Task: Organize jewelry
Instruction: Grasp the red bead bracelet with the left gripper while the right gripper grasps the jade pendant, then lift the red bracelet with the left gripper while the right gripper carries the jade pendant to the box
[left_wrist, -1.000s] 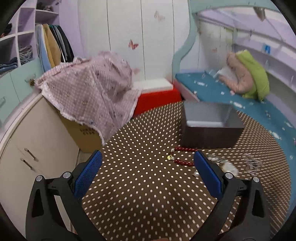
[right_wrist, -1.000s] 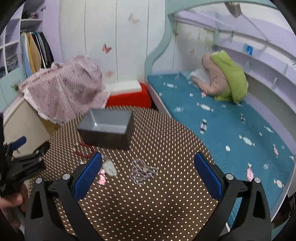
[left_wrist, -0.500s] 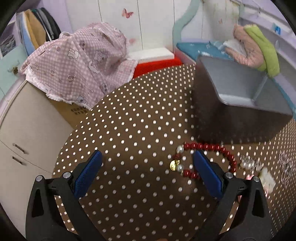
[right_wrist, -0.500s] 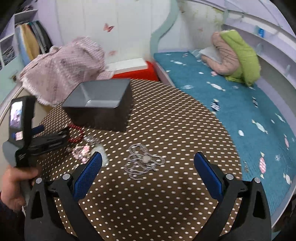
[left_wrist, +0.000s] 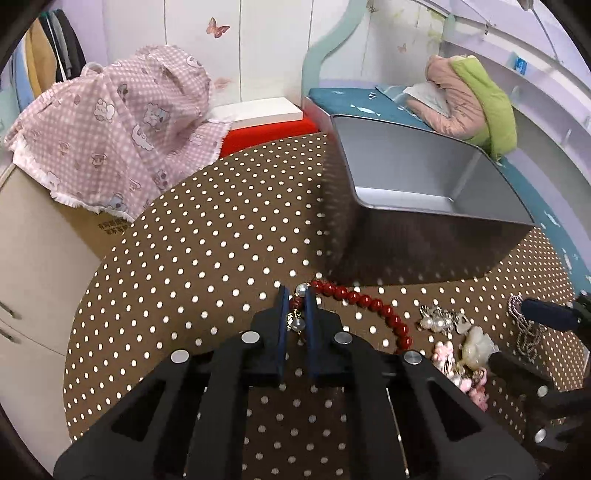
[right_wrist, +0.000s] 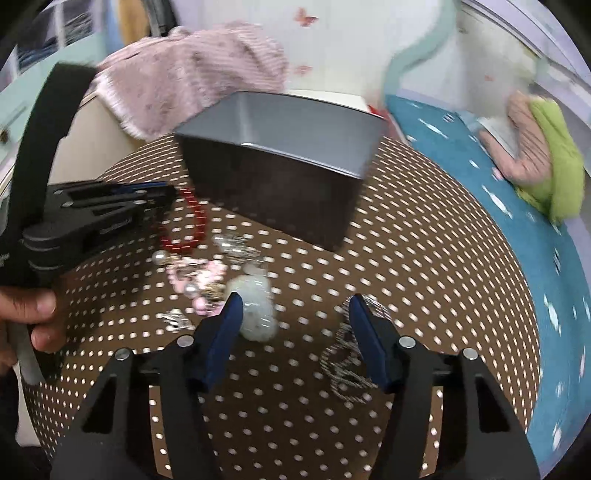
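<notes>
My left gripper (left_wrist: 296, 295) is shut on the clasp end of a red bead bracelet (left_wrist: 364, 300) lying on the brown polka-dot table (left_wrist: 207, 258), just in front of an open grey box (left_wrist: 413, 173). In the right wrist view the left gripper (right_wrist: 162, 194) sits on the bracelet (right_wrist: 192, 225) left of the box (right_wrist: 280, 147). My right gripper (right_wrist: 295, 304) is open low over the table, between a white ornament (right_wrist: 256, 306) and a silver chain (right_wrist: 343, 362).
Pearl earrings (left_wrist: 437, 321) and pink and white trinkets (left_wrist: 465, 358) lie right of the bracelet, near a silver chain (left_wrist: 524, 328). A pink cloth (left_wrist: 118, 129) covers a carton beyond the table's left edge. A teal bed (right_wrist: 498, 192) lies on the right.
My left gripper moved down onto the bracelet's clasp and closed on it. My right gripper moved down and forward toward the jewelry pile and narrowed its opening.
</notes>
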